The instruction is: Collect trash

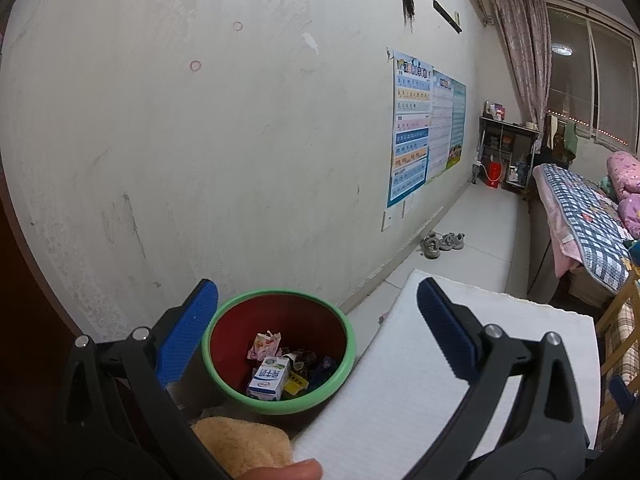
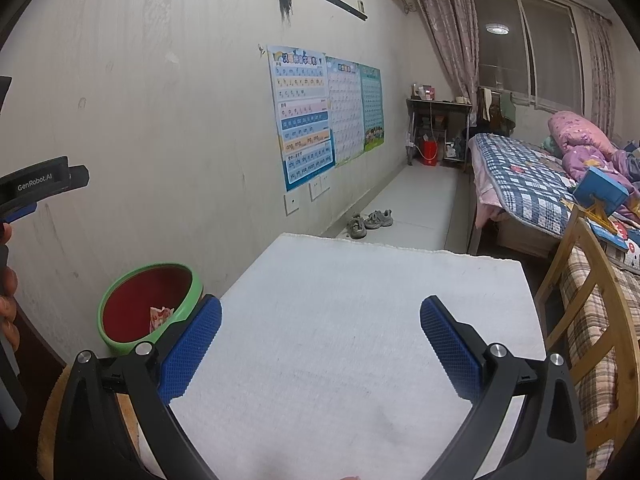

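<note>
Left wrist view first: our left gripper [image 1: 318, 328] has its blue pads spread wide with nothing between them, hovering above the green-rimmed red trash bin [image 1: 348, 344] that stands by the wall, just left of the white table [image 1: 460, 360]. Inside the bin lie a blue-and-white milk carton [image 1: 269, 379], a pink crumpled wrapper [image 1: 264, 345], a yellow packet [image 1: 295, 383] and some darker scraps we cannot identify. A tan fuzzy cloth [image 1: 244, 444] sits below the bin, and a fingertip [image 1: 296, 470] shows at the bottom edge.

Moving right, the right wrist view shows the bin [image 2: 184, 292] at the left, only the pink wrapper [image 2: 160, 316] visible in it. Our right gripper [image 2: 320, 344] is likewise wide apart and carrying nothing, over the bare tabletop [image 2: 340, 300]. We see no trash left on the table, so we judge the collecting to be at or near its end. Past the far table edge a pair of shoes [image 2: 368, 222] lies on the floor, with the bed [image 2: 520, 184] to the right.

The risks we see: the left gripper hangs close over the bin's rim, so a careless drop or sideways swing could knock the bin and tip it, spilling what is gathered. Also, scraps may lie outside both views, so we could call the job done too soon.
</note>
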The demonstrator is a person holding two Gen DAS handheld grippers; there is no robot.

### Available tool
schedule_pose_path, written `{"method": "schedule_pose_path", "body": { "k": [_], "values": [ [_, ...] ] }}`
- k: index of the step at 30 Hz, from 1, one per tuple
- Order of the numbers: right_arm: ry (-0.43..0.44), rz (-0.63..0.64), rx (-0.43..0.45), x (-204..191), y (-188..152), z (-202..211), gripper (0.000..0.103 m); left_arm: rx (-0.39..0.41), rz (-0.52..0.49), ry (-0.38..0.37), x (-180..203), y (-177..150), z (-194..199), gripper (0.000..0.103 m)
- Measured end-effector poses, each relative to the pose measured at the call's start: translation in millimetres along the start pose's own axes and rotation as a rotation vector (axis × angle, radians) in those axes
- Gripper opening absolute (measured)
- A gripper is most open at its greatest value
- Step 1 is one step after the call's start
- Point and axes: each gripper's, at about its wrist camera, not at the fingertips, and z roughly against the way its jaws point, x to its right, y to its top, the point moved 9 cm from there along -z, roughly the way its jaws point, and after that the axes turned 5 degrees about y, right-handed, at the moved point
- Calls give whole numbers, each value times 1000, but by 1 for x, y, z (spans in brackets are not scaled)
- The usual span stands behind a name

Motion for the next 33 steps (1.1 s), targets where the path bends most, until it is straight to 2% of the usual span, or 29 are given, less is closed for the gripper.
{"method": "schedule_pose_path", "body": {
  "k": [25, 33],
  "values": [
    [-6, -8, -30, 3, -10, -2, 96, -16, 0, -21, 2, -1, -1, 98],
    [-7, -18, 19, 3, 4, 7, 96, -23, -18, -51, 12, -4, 1, 98]
  ]
}}
